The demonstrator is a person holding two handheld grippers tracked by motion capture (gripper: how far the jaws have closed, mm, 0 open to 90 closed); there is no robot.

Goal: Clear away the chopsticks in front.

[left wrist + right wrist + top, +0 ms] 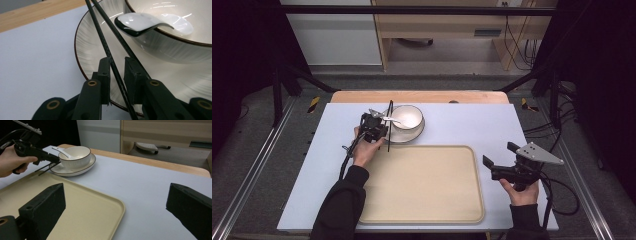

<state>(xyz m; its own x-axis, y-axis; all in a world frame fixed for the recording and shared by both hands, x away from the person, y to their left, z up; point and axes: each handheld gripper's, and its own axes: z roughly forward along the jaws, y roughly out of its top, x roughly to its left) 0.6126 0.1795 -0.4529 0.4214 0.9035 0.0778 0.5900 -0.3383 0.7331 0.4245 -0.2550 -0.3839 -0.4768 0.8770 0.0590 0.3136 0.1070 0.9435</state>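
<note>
Two thin black chopsticks (389, 131) run between the jaws of my left gripper (382, 126), which is shut on them beside the left rim of a white plate (413, 136). Seen from the left gripper (117, 66), one chopstick (113, 66) crosses slantwise from pad to pad. A white bowl (409, 117) stands on the plate, and a white spoon (140, 22) rests in it, handle over the rim. My right gripper (498, 154) hovers to the right of the beige tray (422, 185), open with nothing between its jaws (115, 195).
The beige tray (75, 202) lies on a pale blue-grey mat (472, 125) that covers the wooden table. Plate (85, 167) and bowl (77, 155) sit just beyond the tray's far left corner. Cables trail from both grippers.
</note>
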